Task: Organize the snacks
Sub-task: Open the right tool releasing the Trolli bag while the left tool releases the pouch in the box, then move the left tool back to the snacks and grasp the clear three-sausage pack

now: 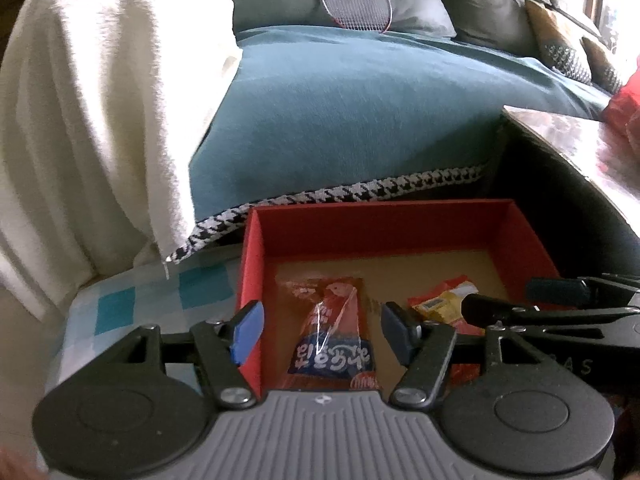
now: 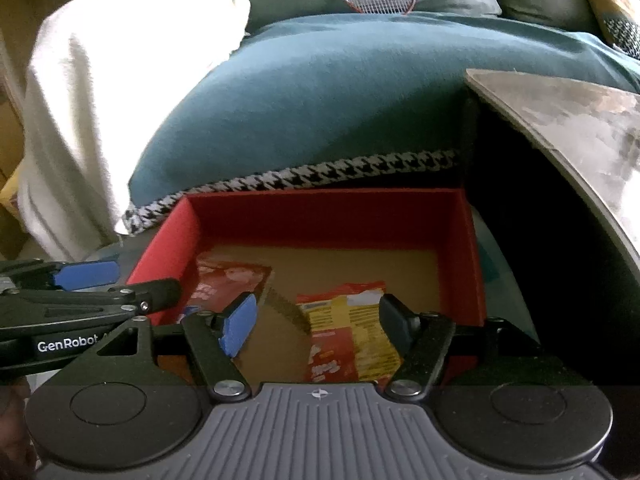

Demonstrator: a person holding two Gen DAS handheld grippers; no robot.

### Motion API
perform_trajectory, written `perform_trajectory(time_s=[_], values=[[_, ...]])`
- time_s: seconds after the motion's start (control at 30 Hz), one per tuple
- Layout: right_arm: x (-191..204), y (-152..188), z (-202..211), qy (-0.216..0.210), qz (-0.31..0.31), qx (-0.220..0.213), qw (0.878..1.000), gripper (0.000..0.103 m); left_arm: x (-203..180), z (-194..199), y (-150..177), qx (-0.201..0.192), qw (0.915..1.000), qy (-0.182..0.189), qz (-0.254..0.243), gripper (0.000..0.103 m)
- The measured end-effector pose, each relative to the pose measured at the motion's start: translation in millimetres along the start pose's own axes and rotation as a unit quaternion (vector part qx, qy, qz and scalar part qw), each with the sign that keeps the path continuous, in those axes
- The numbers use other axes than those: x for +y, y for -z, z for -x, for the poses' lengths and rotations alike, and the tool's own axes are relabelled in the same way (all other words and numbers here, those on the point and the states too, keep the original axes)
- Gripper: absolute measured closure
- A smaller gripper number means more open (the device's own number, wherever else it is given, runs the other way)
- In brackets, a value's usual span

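A red open box (image 1: 400, 224) with a brown floor sits in front of me; it also shows in the right wrist view (image 2: 320, 216). A red and blue snack packet (image 1: 332, 336) lies on its floor at the left, seen partly in the right wrist view (image 2: 224, 280). A yellow and red snack packet (image 2: 348, 336) lies at the right, also in the left wrist view (image 1: 440, 300). My left gripper (image 1: 324, 332) is open and empty over the red and blue packet. My right gripper (image 2: 316, 324) is open and empty over the yellow packet.
A teal cushioned sofa (image 1: 360, 112) with a houndstooth trim lies behind the box, a white blanket (image 1: 80, 120) at its left and a badminton racket (image 1: 356, 0) at the back. A marble table edge (image 2: 568, 128) juts in at the right. A blue checked cloth (image 1: 132, 304) lies under the box.
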State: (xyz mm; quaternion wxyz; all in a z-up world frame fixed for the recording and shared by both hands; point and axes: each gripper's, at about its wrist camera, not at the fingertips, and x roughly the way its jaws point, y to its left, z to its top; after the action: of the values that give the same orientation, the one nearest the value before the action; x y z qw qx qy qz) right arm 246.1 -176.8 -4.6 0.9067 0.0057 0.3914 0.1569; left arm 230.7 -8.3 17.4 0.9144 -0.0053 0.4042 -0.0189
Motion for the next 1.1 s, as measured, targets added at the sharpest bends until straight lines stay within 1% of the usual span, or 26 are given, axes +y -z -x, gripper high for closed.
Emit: perform_trajectory(time_s=[0.17, 0.33, 0.73, 0.83, 1.1], values=[[11, 6, 11, -0.009, 0.009, -0.002, 1.000, 0.028, 8, 14, 10, 0.000, 1.0000, -0.005, -0.001, 0.041], [21, 15, 19, -0.017, 0.015, 0.001, 1.000, 0.027, 20, 25, 25, 0.012, 0.9999, -0.007, 0.008, 0.041], [43, 49, 37, -0.042, 0.010, 0.020, 0.999, 0.026, 33, 52, 61, 0.030, 0.9994, -0.009, 0.014, 0.041], [48, 58, 42, -0.047, 0.013, 0.027, 0.998, 0.026, 39, 60, 76, 0.040, 0.9990, -0.011, 0.018, 0.040], [62, 77, 57, -0.067, 0.021, 0.039, 0.997, 0.025, 58, 82, 123, 0.086, 0.9952, -0.019, 0.045, 0.040]])
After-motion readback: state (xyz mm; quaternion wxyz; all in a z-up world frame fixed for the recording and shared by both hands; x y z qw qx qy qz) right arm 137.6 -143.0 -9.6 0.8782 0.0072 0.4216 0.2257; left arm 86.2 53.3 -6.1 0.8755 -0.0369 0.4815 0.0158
